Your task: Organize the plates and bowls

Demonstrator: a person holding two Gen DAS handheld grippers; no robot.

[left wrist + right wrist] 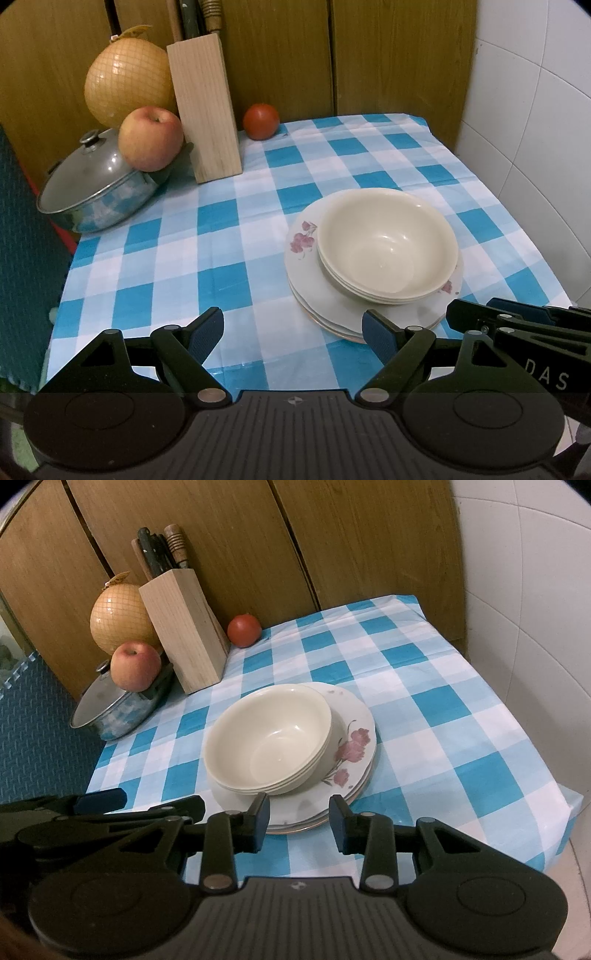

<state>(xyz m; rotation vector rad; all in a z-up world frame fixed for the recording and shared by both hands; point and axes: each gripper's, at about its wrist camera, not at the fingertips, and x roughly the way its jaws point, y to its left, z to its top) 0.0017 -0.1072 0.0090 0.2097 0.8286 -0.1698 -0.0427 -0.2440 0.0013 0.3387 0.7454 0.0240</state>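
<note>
A: The left gripper (293, 330) sits at the bottom centre of its view, jaws wide, nothing between them. The right gripper (299, 812) is open too, a bit narrower, also holding nothing.

B: And the dishes?

A: The bowls (267, 738), nested cream ones, rest on a stack of flowered plates (354, 746) in the middle of the right view, centre-right in the left one. The right gripper's fingertips hover just in front of the plates' near rim; I cannot tell if they touch.

B: What could go wrong?

A: The bowls sit off-centre on the plates. A nudge on the rim, or a one-sided lift, would likely tip or slide them. The stack also lies near the front edge of the checked cloth (229, 221), and dragging could bunch the cloth.

B: Pose?

A: Both are held low at the near edge, angled down toward the stack, the left beside the right. Pot (92, 192), apple (149, 138), knife block (203, 110) and tomato (260, 121) sit upper left, well apart.
</note>
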